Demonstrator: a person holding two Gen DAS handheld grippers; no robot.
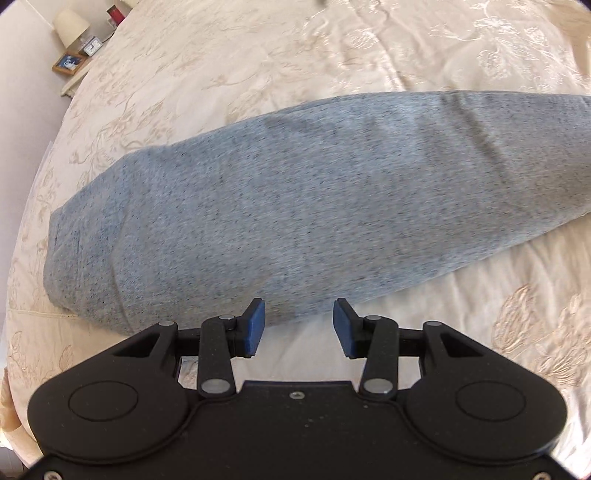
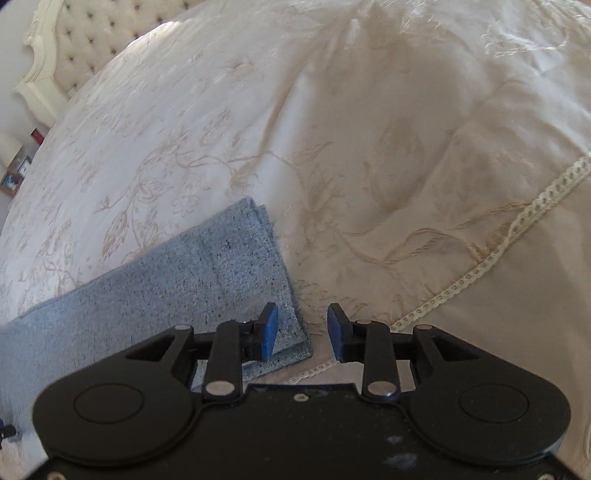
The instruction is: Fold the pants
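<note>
Grey-blue heathered pants (image 1: 280,199) lie flat on a cream embroidered bedspread (image 1: 258,48), folded lengthwise, waistband at the left. My left gripper (image 1: 299,326) is open and empty, hovering over the near edge of the pants at their middle. In the right wrist view the leg-cuff end of the pants (image 2: 221,273) lies at lower left. My right gripper (image 2: 303,330) is open and empty, right above the near corner of the cuff, its left finger over the cloth and its right finger over the bedspread (image 2: 369,166).
A bedside table at the far left holds a lamp (image 1: 72,26), a small clock (image 1: 92,46) and a framed picture (image 1: 68,63). A tufted cream headboard (image 2: 74,40) stands at the upper left. A lace trim (image 2: 480,266) runs across the bedspread at the right.
</note>
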